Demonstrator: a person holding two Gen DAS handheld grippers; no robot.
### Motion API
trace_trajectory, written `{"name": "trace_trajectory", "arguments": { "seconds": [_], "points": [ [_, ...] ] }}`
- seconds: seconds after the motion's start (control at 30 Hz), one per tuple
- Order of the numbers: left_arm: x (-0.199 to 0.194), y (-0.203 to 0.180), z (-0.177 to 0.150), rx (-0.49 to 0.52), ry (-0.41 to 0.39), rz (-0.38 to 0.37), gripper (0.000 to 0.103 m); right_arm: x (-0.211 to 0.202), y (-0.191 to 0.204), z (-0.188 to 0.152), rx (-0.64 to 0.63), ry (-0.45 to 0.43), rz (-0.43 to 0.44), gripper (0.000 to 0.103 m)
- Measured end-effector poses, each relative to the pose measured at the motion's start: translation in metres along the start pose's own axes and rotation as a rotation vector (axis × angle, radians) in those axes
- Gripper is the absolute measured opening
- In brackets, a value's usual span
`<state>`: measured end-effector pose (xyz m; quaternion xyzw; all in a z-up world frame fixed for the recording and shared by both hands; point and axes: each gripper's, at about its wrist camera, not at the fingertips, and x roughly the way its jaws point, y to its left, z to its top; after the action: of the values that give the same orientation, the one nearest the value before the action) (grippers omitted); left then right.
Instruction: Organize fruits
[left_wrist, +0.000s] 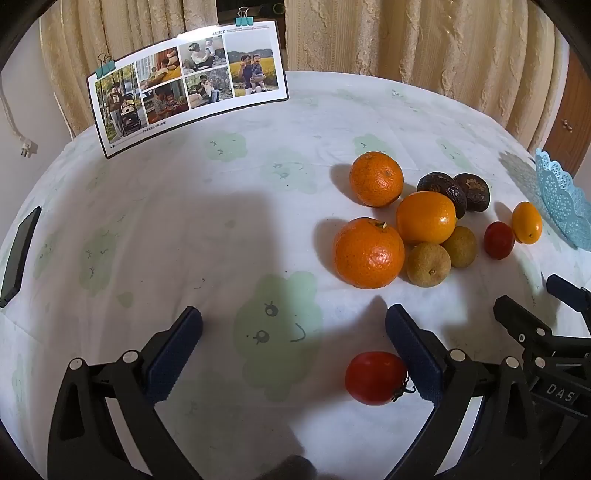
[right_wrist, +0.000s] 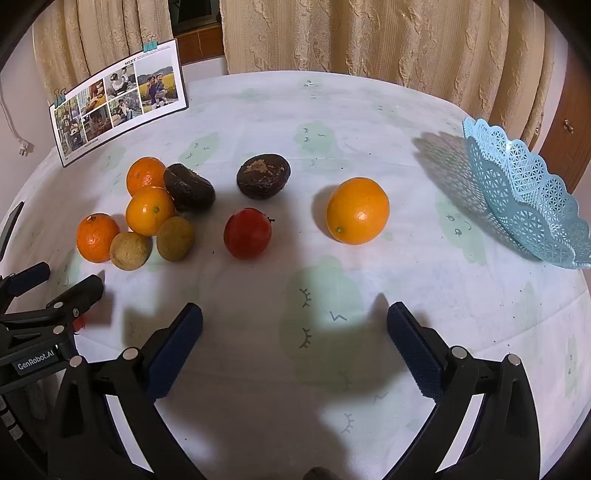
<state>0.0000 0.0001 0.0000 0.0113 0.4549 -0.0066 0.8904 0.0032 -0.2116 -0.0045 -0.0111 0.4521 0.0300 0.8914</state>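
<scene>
Nothing in the basket (right_wrist: 524, 206) yet. All fruit (right_wrist: 155, 214) still on desk (right_wrist: 258, 110), ahead of wide-apart, empty fingers (right_wrist: 173, 343) on both grippers.

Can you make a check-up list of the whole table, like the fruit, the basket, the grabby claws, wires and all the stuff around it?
Surface: round table under a white cloth with pale green cartoon clouds.
Job's things: oranges, two dark brown fruits, two small brownish-green fruits and tomatoes loose on the cloth; another tomato beside the left gripper's finger; blue lace basket holds no fruit that shows.
Clutter: dark phone-like slab at the table's edge.
Grippers: left gripper and right gripper both open, holding nothing.
Cables: white cord with plug hangs by the wall.
Surroundings: clipped photo card, beige curtains.
</scene>
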Motion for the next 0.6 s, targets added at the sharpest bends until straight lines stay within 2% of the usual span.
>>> {"name": "trace_trajectory", "arguments": {
  "seconds": [0.6],
  "points": [
    [0.0002,-0.0004,-0.0002,0.003,0.004,-0.001,0.098,-0.0002,0.0006,0.0005,0.001,0.001,0.001,0.101]
  ]
}}
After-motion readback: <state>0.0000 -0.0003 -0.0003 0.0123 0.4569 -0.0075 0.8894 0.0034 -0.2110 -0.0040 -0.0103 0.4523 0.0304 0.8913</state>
